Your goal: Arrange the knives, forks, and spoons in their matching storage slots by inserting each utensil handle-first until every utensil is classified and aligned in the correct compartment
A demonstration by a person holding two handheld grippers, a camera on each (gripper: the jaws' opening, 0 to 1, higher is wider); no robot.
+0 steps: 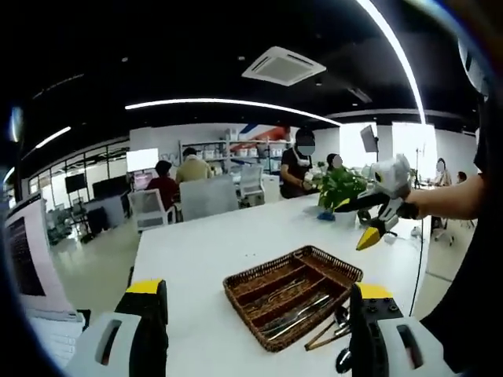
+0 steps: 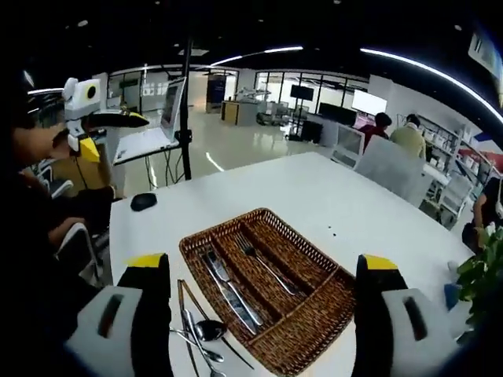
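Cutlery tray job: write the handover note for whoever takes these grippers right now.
Left gripper and right gripper: both open, holding nothing, raised above the white table.
Wicker tray sits on the table. Knives lie in one slot, a fork in the next.
Spoons and other loose utensils lie on the table beside the tray.
Left: slot the loose pieces, handle-first, by type.

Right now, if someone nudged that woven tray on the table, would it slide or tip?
Probably slide: the wicker tray sits low and wide on a smooth white table. It looks light, though the cutlery inside adds some weight. Its woven walls may flex slightly.
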